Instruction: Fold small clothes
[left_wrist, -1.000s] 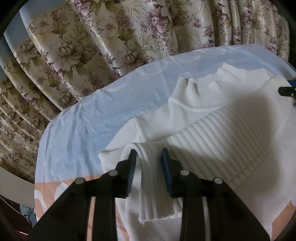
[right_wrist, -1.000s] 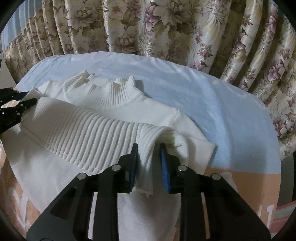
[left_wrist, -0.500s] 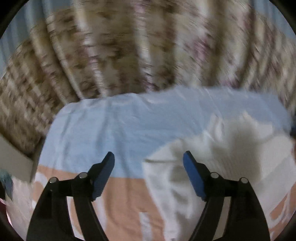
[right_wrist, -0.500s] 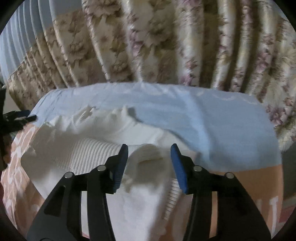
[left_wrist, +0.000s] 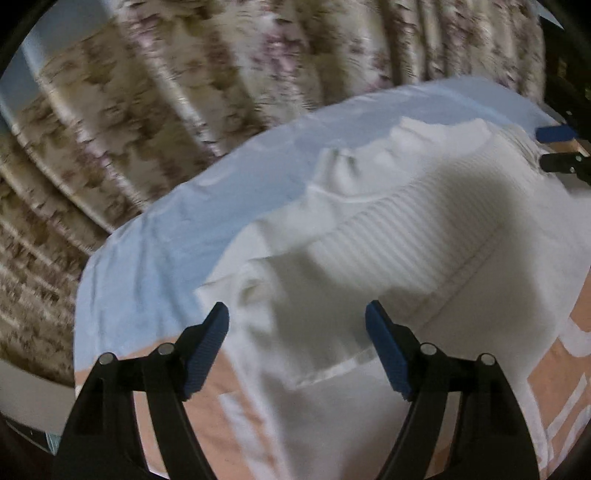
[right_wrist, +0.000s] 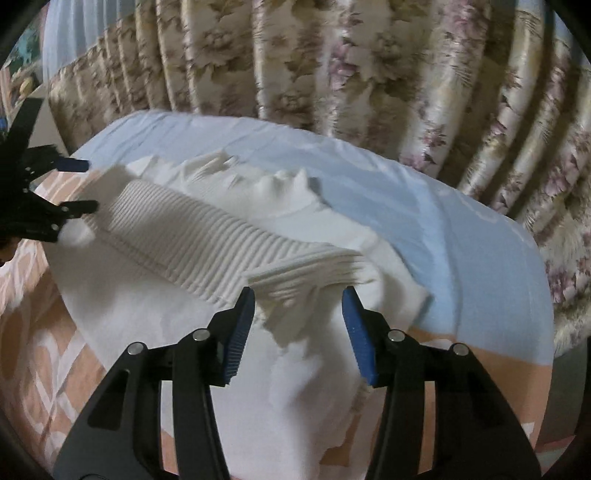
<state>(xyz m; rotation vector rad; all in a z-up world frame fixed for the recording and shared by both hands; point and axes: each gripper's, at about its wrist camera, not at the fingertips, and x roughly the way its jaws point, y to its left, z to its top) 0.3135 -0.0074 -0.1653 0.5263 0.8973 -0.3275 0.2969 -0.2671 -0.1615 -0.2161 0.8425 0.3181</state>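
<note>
A floral pleated curtain (right_wrist: 369, 74) backs the scene, and in front of it a bed sheet (left_wrist: 155, 251), pale blue at the far side with a peach pattern nearer the cameras, covers the work surface. On that sheet lies the white ribbed high-neck knit top (right_wrist: 177, 236), collar toward the curtain. Its ribbed hem band is turned up across the body, and a ribbed sleeve cuff (right_wrist: 306, 280) sits folded inward on the right side, so the first folds look done. A final fold into a compact bundle, and perhaps some smoothing, seems to remain.

The left gripper (left_wrist: 297, 321) hovers with its jaws spread wide and nothing between them, above the garment's left edge. The right gripper (right_wrist: 299, 306) is also spread, its blue pads flanking the cuff without pinching it.

Only the right view shows the folded cuff and ruffled collar clearly. The blurred left view shows the garment's left edge and a dark shadow across its middle.
</note>
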